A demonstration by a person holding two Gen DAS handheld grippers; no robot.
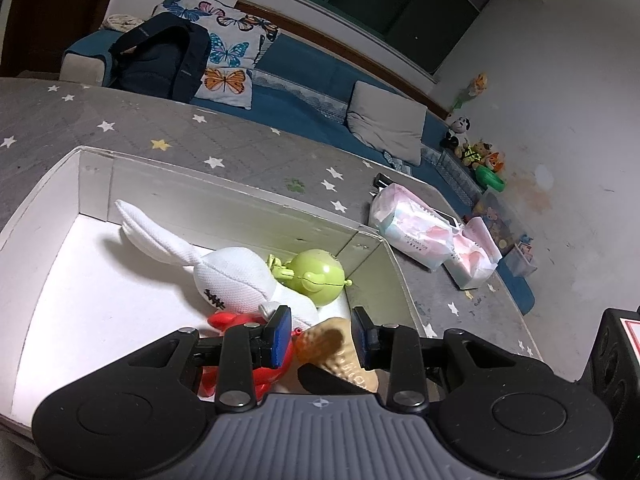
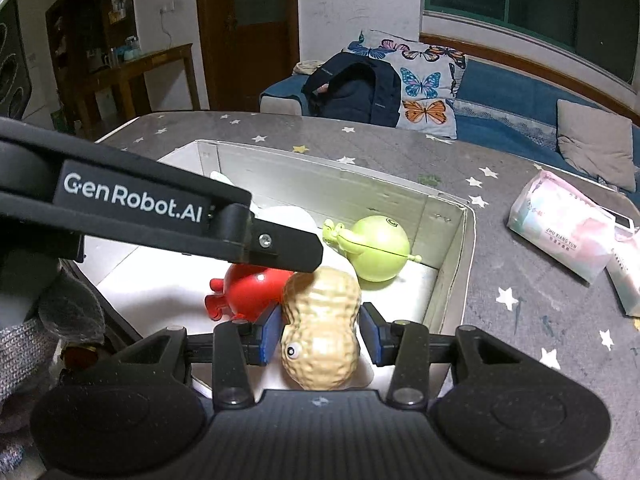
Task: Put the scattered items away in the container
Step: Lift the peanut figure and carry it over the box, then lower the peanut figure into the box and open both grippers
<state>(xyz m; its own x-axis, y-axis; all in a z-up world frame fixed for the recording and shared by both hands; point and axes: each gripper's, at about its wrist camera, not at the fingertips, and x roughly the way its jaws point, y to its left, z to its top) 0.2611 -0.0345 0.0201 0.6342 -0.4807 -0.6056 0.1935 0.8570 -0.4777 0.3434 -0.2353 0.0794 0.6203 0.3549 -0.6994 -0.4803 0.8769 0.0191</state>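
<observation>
A white cardboard box [image 1: 256, 200] stands on the star-patterned grey table [image 1: 240, 140]. Inside lie a white cloth toy [image 1: 228, 272], a green round toy [image 1: 316, 276], a red toy [image 1: 224, 320] and a tan peanut toy [image 1: 340, 352]. My left gripper [image 1: 322, 334] is open above the box's near right corner, over the peanut. In the right wrist view, my right gripper [image 2: 320, 334] stands around the peanut toy [image 2: 320, 328]; the left pad touches it and a gap shows at the right pad. The box [image 2: 452, 240], green toy [image 2: 376, 248] and red toy [image 2: 248, 292] show too. The other gripper's arm [image 2: 160, 212] crosses over the box.
Two pink tissue packs [image 1: 408, 224] [image 2: 560, 236] lie on the table right of the box. A blue sofa with butterfly cushions [image 2: 424, 84] and a dark backpack [image 2: 352, 92] stands behind the table. Plush toys [image 1: 480, 152] sit by the wall.
</observation>
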